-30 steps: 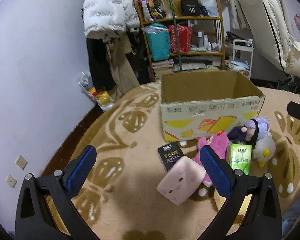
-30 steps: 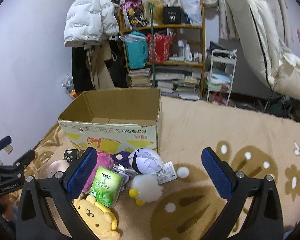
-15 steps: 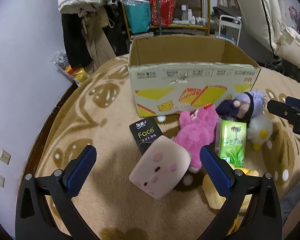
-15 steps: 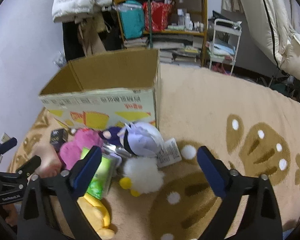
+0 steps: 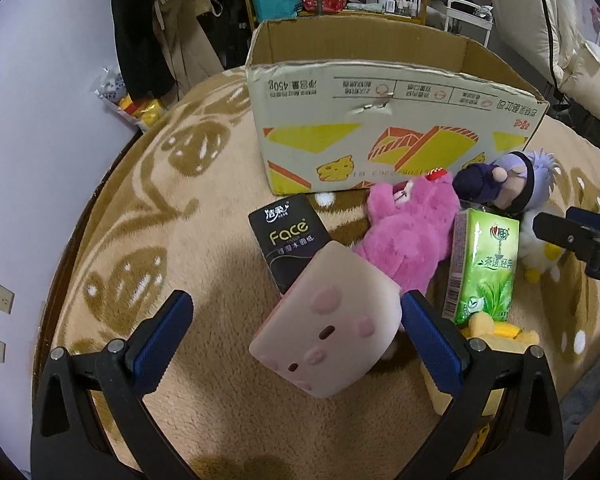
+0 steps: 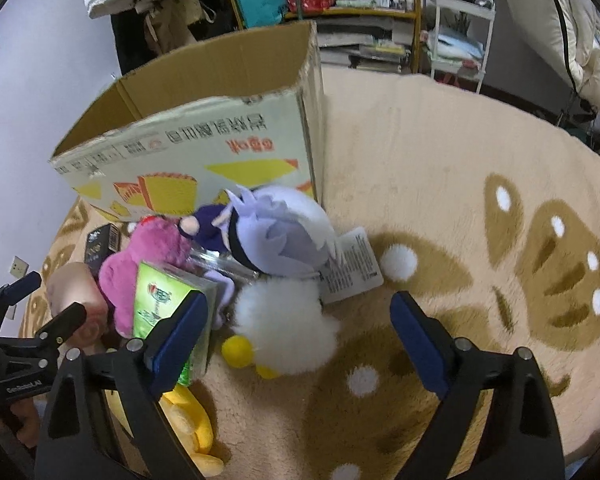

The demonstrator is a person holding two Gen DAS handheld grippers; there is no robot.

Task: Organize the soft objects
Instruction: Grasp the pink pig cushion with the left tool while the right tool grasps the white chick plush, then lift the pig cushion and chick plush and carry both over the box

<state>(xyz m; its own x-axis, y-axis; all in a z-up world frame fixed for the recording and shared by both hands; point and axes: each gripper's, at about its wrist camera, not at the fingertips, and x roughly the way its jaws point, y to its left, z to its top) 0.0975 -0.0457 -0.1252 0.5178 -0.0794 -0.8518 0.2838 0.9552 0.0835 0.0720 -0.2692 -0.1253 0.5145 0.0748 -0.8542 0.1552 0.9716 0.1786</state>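
Both jaws gape, empty. White plush (image 6: 286,326), before cardboard box (image 6: 204,148): light, squashy; right gripper (image 6: 296,336) should pinch its body.

Black tool (image 5: 296,322) arms, blue pads (image 5: 162,332), silver screws

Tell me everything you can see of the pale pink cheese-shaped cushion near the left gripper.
The pale pink cushion is a soft-looking wedge, rounded at its corners, with darker pink spots and small dark holes like cheese. It lies tilted on the beige carpet, one edge resting over the black tissue pack, with the pink plush just behind it. It sits between the open jaws of the left gripper, close to the right-hand pad; I cannot tell whether that pad touches it.
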